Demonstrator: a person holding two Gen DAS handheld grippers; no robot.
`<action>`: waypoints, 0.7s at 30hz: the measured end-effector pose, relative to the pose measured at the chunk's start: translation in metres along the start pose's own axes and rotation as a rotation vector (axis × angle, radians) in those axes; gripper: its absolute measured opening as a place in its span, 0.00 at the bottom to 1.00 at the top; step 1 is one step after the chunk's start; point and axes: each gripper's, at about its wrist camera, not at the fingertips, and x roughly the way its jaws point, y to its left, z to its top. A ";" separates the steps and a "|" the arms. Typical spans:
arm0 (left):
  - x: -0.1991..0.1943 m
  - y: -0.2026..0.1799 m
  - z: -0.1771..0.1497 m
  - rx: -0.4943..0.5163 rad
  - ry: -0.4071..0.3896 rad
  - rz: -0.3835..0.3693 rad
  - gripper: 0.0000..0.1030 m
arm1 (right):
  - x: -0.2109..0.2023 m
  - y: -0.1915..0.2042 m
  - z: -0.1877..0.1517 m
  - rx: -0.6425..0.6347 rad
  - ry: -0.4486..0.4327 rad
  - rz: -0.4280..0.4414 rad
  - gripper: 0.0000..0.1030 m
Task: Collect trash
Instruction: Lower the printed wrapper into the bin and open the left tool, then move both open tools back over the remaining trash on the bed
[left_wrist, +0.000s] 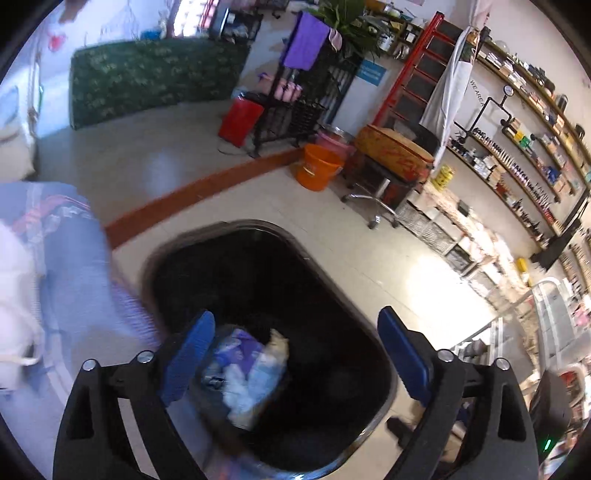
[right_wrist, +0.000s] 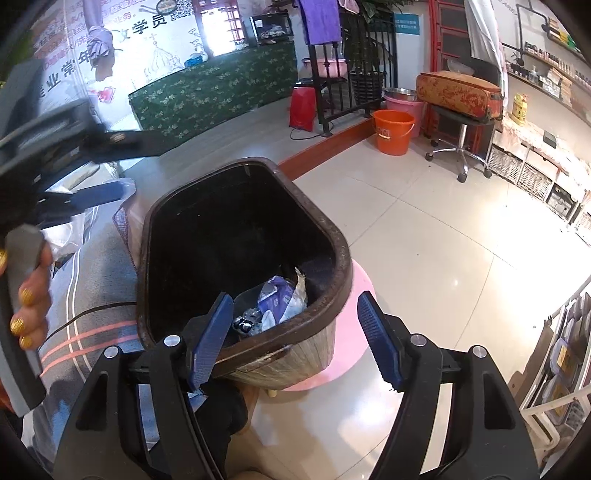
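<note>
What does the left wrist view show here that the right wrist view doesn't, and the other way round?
Only the left wrist view shows the long wall shelves of small bottles and the open left tool right above the bin's mouth.

Only the right wrist view shows the bin's pale ribbed outer wall, the pink stool under it, the hand with gold nails, and the open right tool.

Both show the dark bin with wrappers inside and the orange bucket.

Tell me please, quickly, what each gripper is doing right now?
Left gripper: open, holding nothing, above the trash bin.
Right gripper: open, holding nothing, at the bin's near rim.
</note>
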 end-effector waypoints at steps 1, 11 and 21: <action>-0.003 0.002 -0.001 0.011 -0.001 0.014 0.91 | 0.000 0.003 0.000 -0.006 0.000 0.002 0.68; -0.047 0.049 -0.028 -0.043 -0.030 0.130 0.93 | 0.002 0.050 0.005 -0.096 0.007 0.086 0.69; -0.086 0.095 -0.042 -0.141 -0.085 0.232 0.94 | -0.002 0.096 0.008 -0.183 0.009 0.156 0.70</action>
